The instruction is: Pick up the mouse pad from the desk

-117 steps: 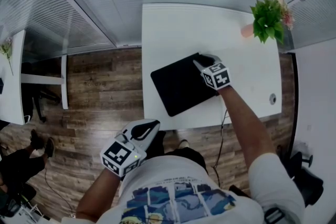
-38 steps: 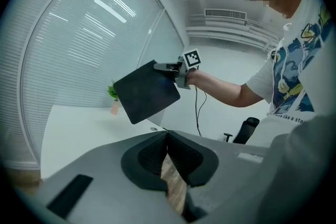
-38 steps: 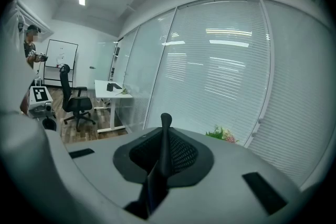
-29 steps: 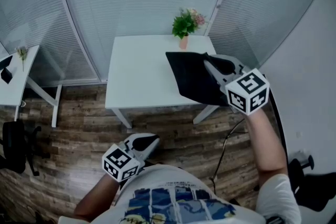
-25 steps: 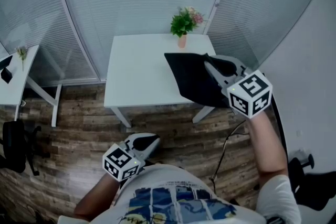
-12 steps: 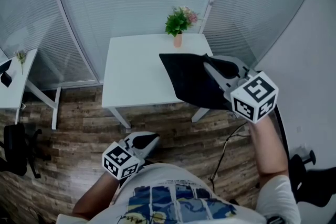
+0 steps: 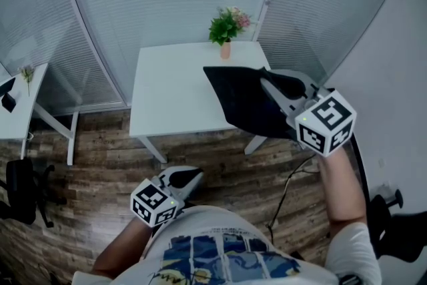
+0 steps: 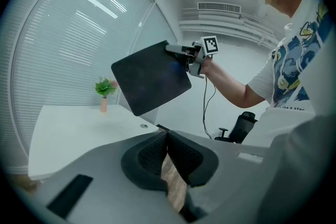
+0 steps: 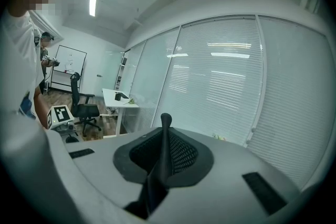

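Note:
The black mouse pad (image 7: 241,102) hangs in the air over the right end of the white desk (image 7: 170,93), clear of its top. My right gripper (image 7: 268,81) is shut on the pad's right edge. In the right gripper view the pad (image 9: 163,150) shows edge-on as a thin dark strip pinched between the pads. In the left gripper view the pad (image 8: 151,77) is a dark tilted sheet held by the right gripper (image 8: 184,51). My left gripper (image 7: 184,177) stays low by my body, over the wooden floor, shut (image 8: 167,150) on nothing.
A potted plant (image 7: 225,26) stands at the desk's far edge. Glass walls with blinds stand behind the desk. A second desk (image 7: 20,113) and an office chair (image 7: 23,187) are at the left. Another chair (image 7: 400,237) and a cable (image 7: 287,187) are at the right.
Several seconds ago the pad lay on the desk with my right gripper at its edge. Over the last second the right gripper has carried it slightly higher. The left gripper has stayed still.

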### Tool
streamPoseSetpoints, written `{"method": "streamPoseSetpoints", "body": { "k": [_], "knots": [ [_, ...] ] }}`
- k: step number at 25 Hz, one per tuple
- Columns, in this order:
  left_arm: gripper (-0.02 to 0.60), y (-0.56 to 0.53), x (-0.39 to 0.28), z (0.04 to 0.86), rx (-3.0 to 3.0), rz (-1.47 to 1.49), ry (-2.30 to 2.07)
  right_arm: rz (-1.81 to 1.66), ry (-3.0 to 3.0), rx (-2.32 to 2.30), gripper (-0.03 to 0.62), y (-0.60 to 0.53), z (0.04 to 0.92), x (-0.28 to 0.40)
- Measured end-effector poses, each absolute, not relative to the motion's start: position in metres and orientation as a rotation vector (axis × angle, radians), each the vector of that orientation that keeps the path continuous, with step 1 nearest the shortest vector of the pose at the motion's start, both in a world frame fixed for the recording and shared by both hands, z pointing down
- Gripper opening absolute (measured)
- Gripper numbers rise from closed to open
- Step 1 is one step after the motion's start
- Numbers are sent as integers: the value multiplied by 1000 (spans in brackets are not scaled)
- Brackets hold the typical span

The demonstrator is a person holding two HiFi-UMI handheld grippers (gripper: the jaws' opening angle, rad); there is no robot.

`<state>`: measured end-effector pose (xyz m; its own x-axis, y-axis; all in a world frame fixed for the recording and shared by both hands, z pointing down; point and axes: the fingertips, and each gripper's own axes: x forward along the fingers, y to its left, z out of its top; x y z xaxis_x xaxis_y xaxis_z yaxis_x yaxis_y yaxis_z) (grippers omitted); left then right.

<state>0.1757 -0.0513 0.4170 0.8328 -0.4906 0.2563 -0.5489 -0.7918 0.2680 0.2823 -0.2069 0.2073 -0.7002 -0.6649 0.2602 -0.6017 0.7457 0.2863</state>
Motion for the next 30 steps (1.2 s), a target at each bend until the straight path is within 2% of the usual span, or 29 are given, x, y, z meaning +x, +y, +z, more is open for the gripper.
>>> {"method": "streamPoseSetpoints", "body": {
  "k": [30],
  "knots": [
    [3, -46, 183, 417, 2678, 269, -780, -251, -2589, 1021, 29, -198, 214, 305]
  ]
}}
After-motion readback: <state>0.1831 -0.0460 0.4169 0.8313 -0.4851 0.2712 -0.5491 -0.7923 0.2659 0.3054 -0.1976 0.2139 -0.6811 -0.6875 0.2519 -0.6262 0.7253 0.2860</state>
